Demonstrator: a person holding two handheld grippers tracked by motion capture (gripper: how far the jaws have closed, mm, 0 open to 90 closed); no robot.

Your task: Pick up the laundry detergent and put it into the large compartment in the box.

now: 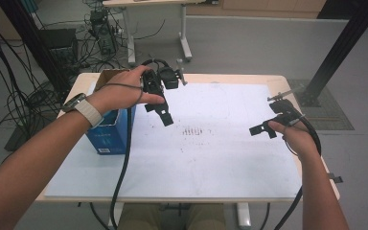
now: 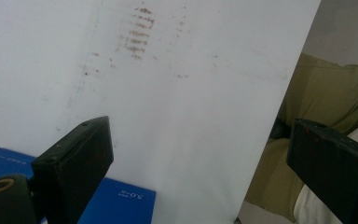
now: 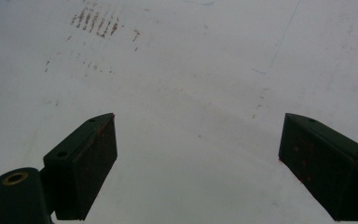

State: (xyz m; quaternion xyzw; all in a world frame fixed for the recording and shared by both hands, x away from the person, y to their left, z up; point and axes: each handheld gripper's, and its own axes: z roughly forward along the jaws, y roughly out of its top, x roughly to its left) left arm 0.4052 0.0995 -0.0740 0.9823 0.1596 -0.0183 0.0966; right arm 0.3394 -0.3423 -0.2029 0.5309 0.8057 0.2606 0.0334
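Both grippers (image 1: 159, 111) (image 1: 263, 128) hover, spread, over bare sheet (image 1: 211, 153).

We wear a smartwatch (image 1: 75, 101) with a pale band (image 1: 90, 113) on our left wrist. Olive trousers (image 1: 167, 215) cover our legs. Black cables (image 1: 122, 163) trail from our black grippers.

A white sheet (image 1: 211, 158) with brown smudges (image 1: 193, 131) covers the table (image 1: 278, 82).

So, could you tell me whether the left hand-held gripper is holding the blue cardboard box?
No, the left hand-held gripper stands open and empty above the blue cardboard box.
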